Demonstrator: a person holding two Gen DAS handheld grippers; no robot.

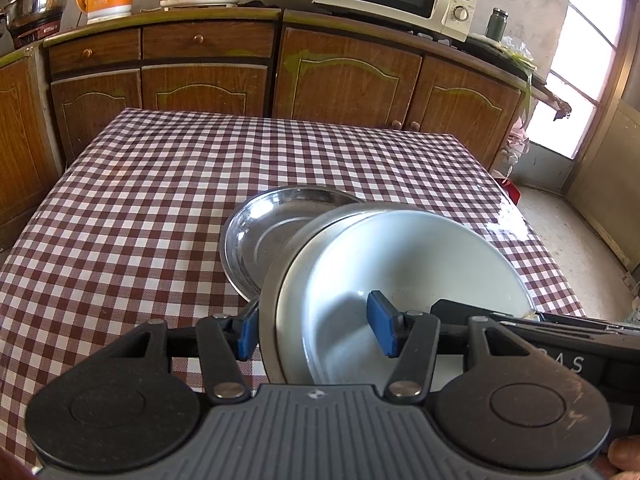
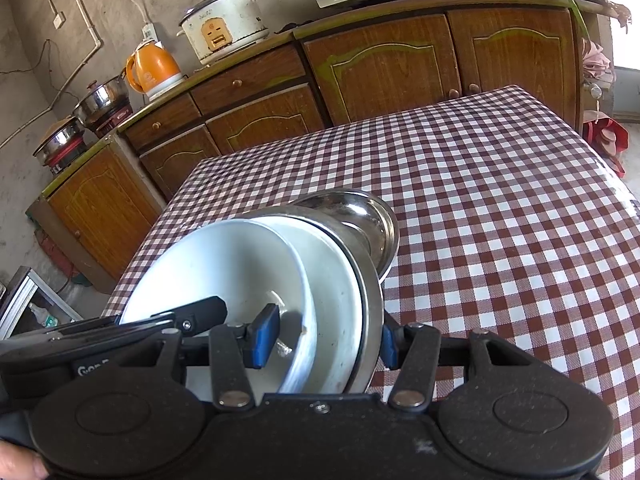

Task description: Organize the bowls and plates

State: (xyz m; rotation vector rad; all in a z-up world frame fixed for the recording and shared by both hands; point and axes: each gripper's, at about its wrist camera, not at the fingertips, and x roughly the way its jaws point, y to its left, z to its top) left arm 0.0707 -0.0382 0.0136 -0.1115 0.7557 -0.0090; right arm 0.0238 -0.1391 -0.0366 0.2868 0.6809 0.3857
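Two sets of tongs, the left tongs point(image 1: 318, 330) and the right tongs point(image 2: 324, 336), pinch opposite rims of a nested stack held tilted above the red-and-white checked table point(image 1: 140, 184): a white ceramic bowl point(image 1: 404, 276) inside a grey metal pan point(image 1: 269, 308). One shiny steel plate point(image 1: 256, 236) lies on the table just behind the stack. Glazed ceramic is probably heavy, slippery and breakable; the metal is stiff. Gripping both rims together, one pad inside and one outside, seems safest.
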